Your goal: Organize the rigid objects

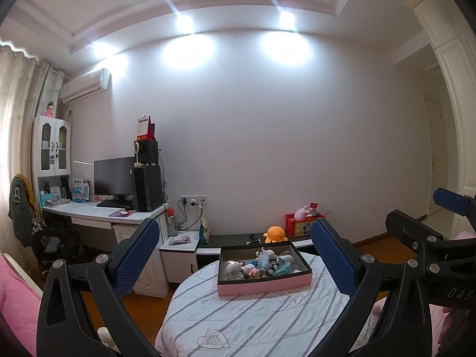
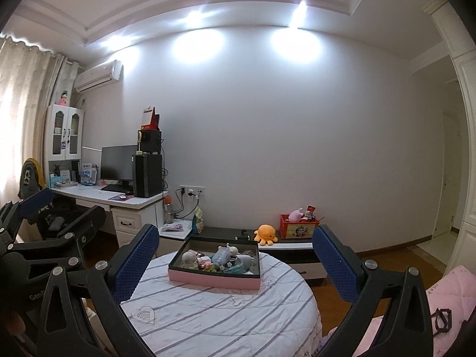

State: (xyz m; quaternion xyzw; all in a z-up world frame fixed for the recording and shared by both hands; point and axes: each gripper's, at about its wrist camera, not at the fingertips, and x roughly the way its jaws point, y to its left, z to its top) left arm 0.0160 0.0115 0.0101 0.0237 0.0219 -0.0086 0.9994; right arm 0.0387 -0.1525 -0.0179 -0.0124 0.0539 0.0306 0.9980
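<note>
Pink-sided box (image 1: 264, 279) near the surface's (image 1: 238, 327) far edge, small toys (image 1: 261, 263) heaped inside; none loose outside. Fits sorting finished or unpacking ahead. Left gripper (image 1: 235, 261) and right gripper (image 2: 235, 263) spread wide, holding nothing.

Left tongs (image 1: 235, 250) gape wide, holding nothing; right tongs (image 2: 235, 251) likewise, level beside them at 3 o'clock.
</note>
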